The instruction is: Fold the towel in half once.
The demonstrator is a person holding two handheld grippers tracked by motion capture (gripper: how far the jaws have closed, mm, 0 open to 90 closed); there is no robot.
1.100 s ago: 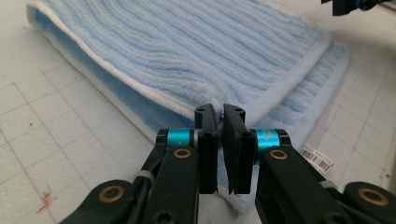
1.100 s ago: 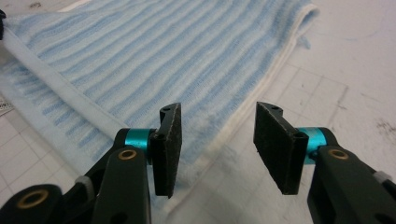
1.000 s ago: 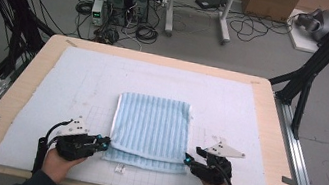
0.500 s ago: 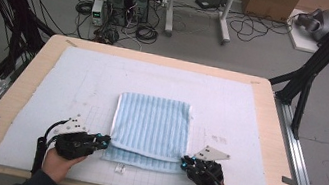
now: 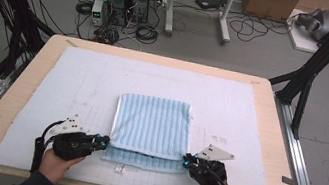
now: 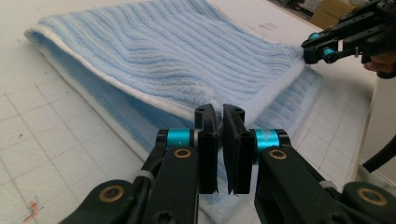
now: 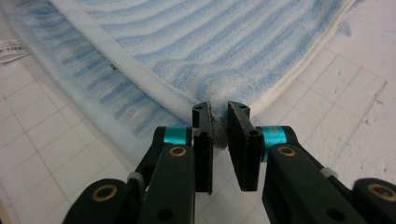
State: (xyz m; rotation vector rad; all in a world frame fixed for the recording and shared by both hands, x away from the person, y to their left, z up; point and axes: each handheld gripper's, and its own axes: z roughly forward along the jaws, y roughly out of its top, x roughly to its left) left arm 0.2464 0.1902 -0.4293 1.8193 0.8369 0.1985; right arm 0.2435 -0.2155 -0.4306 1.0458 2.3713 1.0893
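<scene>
1. Folded blue striped towel (image 5: 152,125) lying flat on pale mat (image 5: 250,112), near front edge of table (image 5: 276,136).
2. Left gripper (image 5: 104,141) pinching towel's near left corner, jaws narrow.
3. Right gripper (image 5: 185,161) at near right corner, apparently gripping cloth, slight gap remaining.

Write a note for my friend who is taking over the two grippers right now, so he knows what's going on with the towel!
Left hand-held gripper: shut on the near left corner of the towel's upper layer.
Right hand-held gripper: nearly closed on the near right corner of that layer, a little cloth between its jaws; check the grip.
The blue striped towel lies in the middle of the white mat, already folded once, with the lower layer and its label poking out towards you.
Done: one fold, both near corners taken.
Left: probably lift both corners together and finish or straighten the fold.
</scene>
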